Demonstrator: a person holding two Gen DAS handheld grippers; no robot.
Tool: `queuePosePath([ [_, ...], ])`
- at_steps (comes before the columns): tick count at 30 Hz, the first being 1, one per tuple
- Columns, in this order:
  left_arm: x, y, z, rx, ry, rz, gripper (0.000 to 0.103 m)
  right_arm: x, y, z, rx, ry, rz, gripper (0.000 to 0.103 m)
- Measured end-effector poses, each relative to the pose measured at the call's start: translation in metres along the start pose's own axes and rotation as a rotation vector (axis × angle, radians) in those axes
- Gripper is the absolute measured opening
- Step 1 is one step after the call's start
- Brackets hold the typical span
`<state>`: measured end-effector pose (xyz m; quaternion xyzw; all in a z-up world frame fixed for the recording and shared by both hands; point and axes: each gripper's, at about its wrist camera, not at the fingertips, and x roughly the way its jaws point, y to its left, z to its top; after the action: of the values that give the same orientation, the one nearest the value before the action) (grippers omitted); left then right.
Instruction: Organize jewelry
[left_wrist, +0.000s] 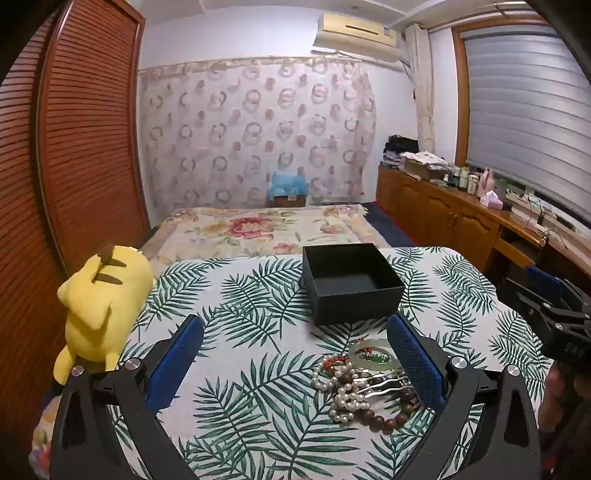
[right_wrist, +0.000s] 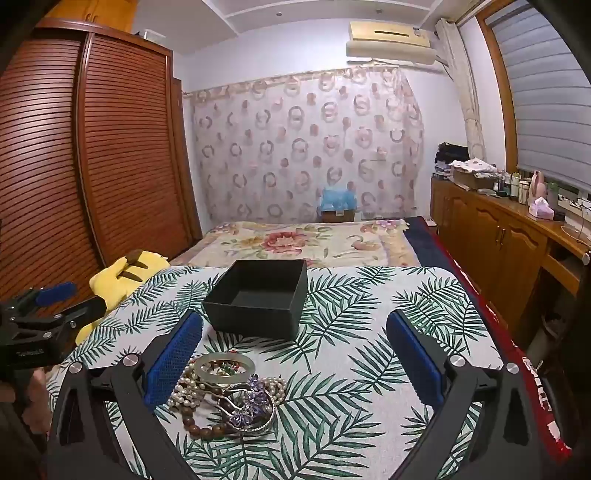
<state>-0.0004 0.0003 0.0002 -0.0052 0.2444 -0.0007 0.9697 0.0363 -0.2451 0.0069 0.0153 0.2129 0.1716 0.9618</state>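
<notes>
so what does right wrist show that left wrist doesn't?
Right wrist only: a purple flower hairpin on top of the jewelry pile, and the left gripper at frame left.
Left wrist only: silver wavy hair fork, and the right gripper at frame right.
Both: empty black box, pale bangle, pearls, wooden beads, yellow plush, all jaws open.

Home bedroom, floral-covered bed (left_wrist: 258, 229), louvered wardrobe (left_wrist: 88, 140), curtain (left_wrist: 255, 133), air conditioner (left_wrist: 354, 37)

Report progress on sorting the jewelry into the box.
Done: nothing; the black box is empty. In hand: nothing; left gripper and right gripper are both open above the table. Left: the whole jewelry pile, pearls, wooden beads, pale bangle, lies beside the box.
</notes>
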Motion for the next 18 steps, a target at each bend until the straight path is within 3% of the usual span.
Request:
queuePosePath([
  [18,-0.001,-0.004,0.003,0.003,-0.003,-0.006,0.096,0.000,0.000,-0.001,-0.001,0.002,-0.001,0.100],
])
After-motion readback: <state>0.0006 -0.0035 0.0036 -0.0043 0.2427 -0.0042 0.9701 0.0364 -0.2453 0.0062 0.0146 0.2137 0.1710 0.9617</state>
